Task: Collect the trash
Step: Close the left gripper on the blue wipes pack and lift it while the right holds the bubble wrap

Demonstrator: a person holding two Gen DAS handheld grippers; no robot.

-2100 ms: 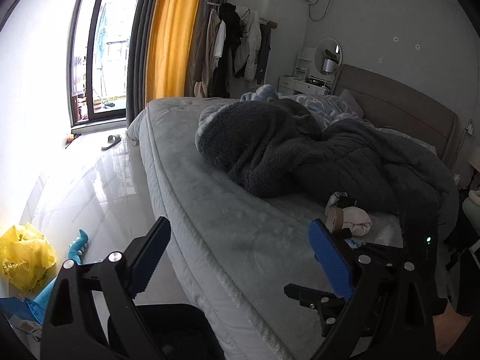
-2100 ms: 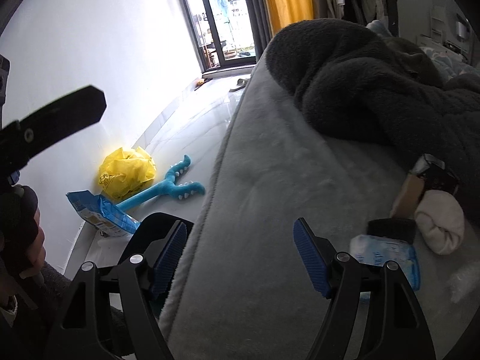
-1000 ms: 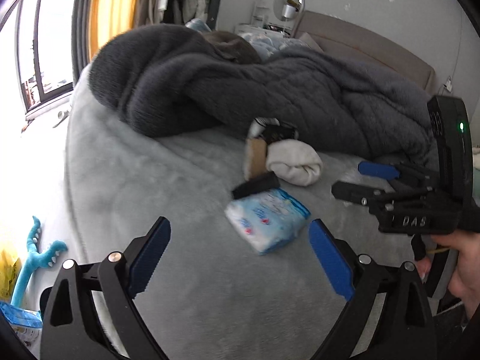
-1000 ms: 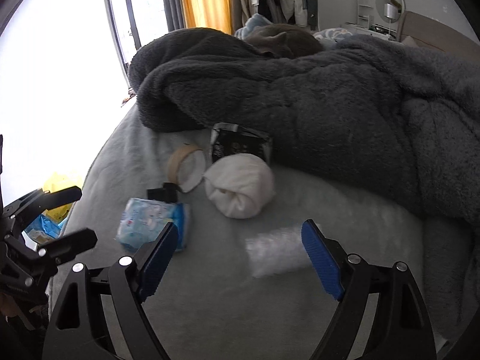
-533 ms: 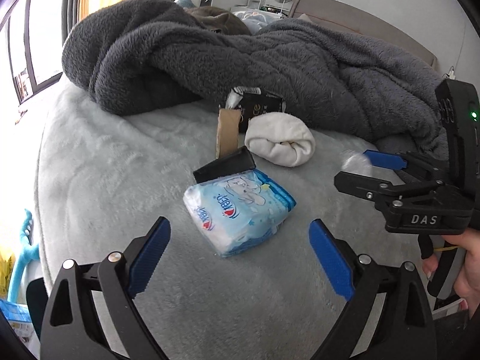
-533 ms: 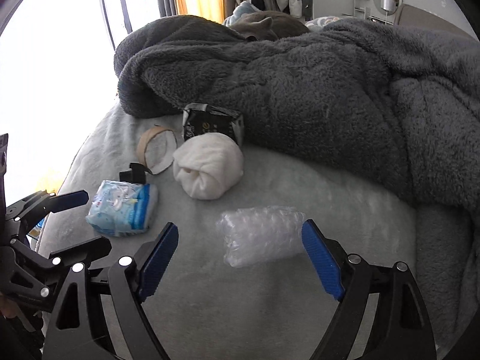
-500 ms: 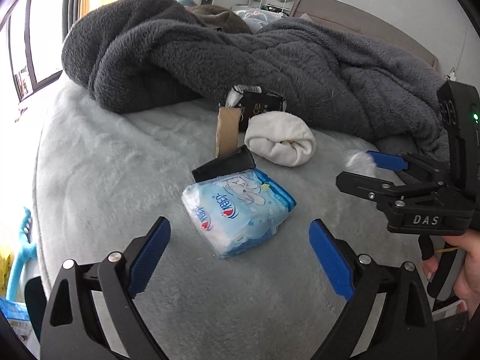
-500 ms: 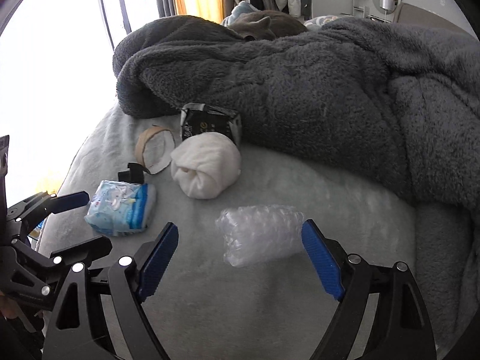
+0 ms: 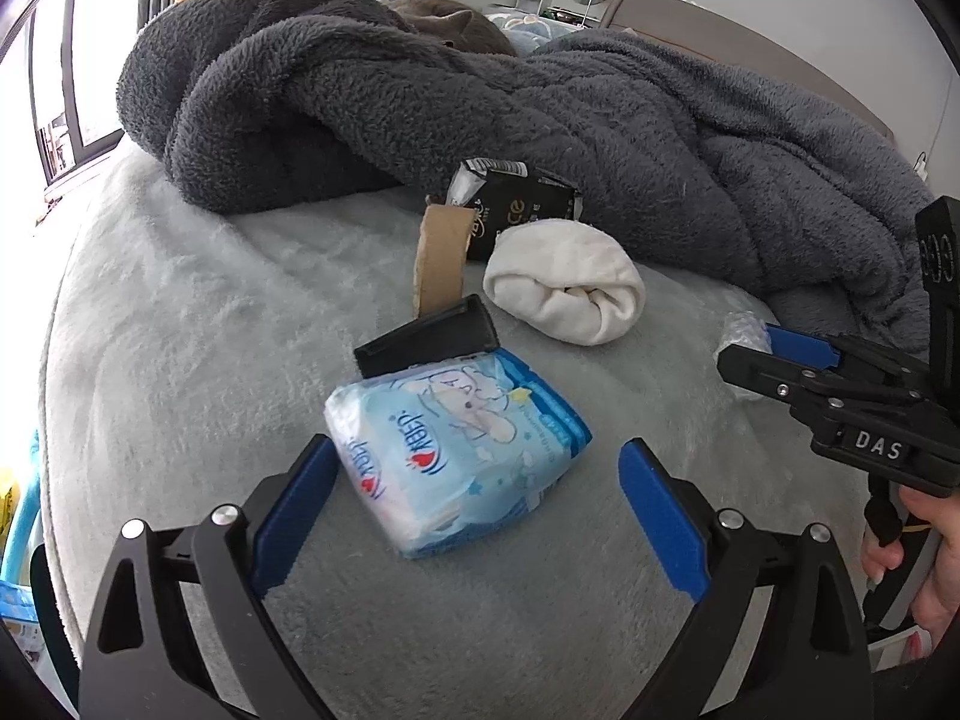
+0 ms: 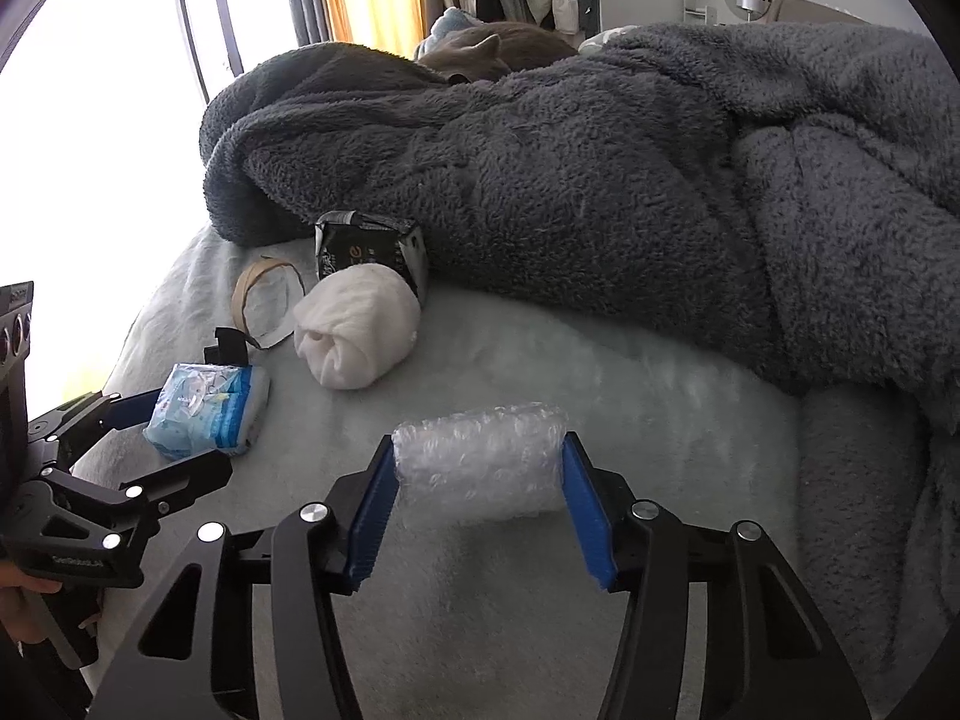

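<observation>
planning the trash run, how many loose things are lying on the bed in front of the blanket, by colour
white: 1, rolled cloth
clear: 1, bubble wrap roll
blue: 1, tissue pack
brown: 1, cardboard tape ring
black: 2, foil packet and plastic piece
total: 6

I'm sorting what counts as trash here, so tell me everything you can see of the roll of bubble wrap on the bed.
The bubble wrap roll is a short, squat bundle of clear plastic with small air bubbles all over, looking whitish and crinkled. It lies on its side on the pale grey bed cover, in front of the dark fleece blanket. The right gripper has just been closing on it, a blue pad at each end of the roll. From the left wrist view only one end shows.
</observation>
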